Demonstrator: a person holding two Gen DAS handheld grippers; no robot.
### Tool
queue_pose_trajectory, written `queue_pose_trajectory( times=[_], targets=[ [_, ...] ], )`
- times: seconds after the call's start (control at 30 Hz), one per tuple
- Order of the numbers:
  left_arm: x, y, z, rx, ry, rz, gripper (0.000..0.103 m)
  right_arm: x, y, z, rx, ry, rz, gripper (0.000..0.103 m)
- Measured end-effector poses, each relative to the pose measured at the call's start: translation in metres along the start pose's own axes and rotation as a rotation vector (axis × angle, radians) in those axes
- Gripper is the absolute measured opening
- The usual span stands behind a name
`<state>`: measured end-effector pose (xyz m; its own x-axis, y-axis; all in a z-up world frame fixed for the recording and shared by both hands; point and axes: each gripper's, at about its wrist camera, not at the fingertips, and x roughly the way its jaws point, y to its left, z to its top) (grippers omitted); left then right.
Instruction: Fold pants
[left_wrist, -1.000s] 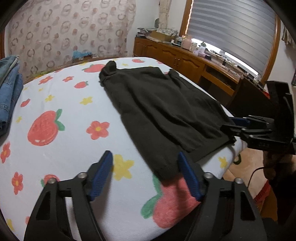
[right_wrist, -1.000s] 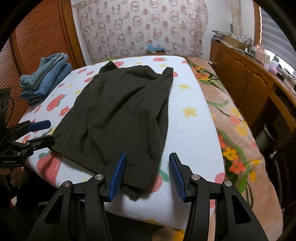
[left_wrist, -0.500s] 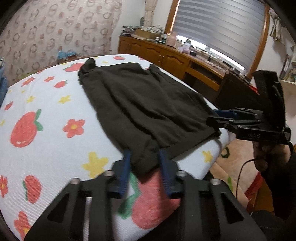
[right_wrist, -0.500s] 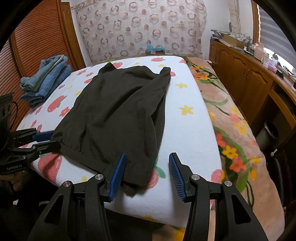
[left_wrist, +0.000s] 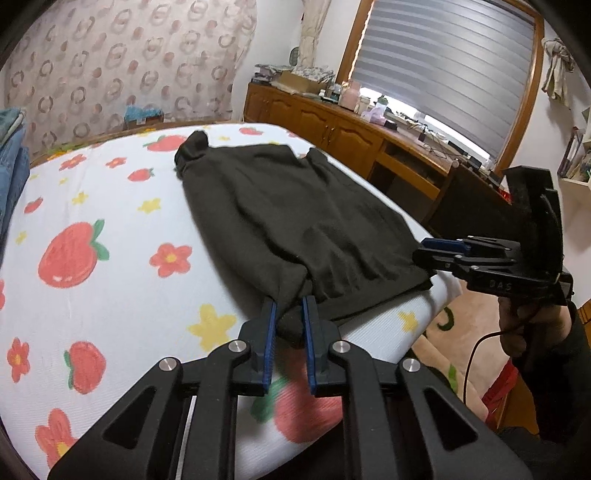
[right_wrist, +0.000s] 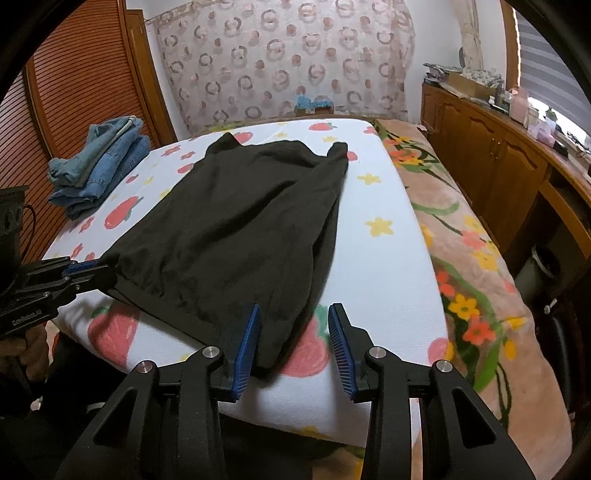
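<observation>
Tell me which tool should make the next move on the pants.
Right. The left tool is already shut on the pants' near corner, so it can only wait. The right tool is open with the other near corner lying between its fingers; it probably needs only to close.

A home bedroom: patterned bed (right_wrist: 388, 258), wooden cabinets (right_wrist: 491, 162), window blinds (left_wrist: 443, 70).

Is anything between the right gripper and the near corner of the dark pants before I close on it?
Nothing visible. The right gripper has its jaws open on either side of the near corner of the dark pants, with only the bed sheet beneath. The left gripper is already shut on the other near corner.
</observation>
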<state>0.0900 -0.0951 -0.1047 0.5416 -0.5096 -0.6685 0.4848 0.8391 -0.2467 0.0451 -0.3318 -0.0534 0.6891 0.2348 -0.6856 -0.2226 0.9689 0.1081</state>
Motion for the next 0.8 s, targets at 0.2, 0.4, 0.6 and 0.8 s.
queue_pose_trajectory(
  times=[0.2,0.4,0.6,0.8],
  targets=[
    [0.008,0.004,-0.003,-0.017,0.027,0.005,0.015,0.004,0.002,-0.003,0.005,0.021,0.001,0.04],
    [0.008,0.005,-0.002,-0.023,0.027,0.001,0.015,0.003,0.01,-0.002,-0.011,0.023,0.015,0.04],
    [0.008,0.008,-0.003,-0.031,0.024,-0.002,0.022,0.006,0.017,-0.004,-0.022,0.021,0.036,0.026],
    [0.01,0.006,-0.002,-0.006,0.026,0.002,0.015,0.009,0.021,-0.002,-0.013,0.017,0.056,0.008]
  ],
)
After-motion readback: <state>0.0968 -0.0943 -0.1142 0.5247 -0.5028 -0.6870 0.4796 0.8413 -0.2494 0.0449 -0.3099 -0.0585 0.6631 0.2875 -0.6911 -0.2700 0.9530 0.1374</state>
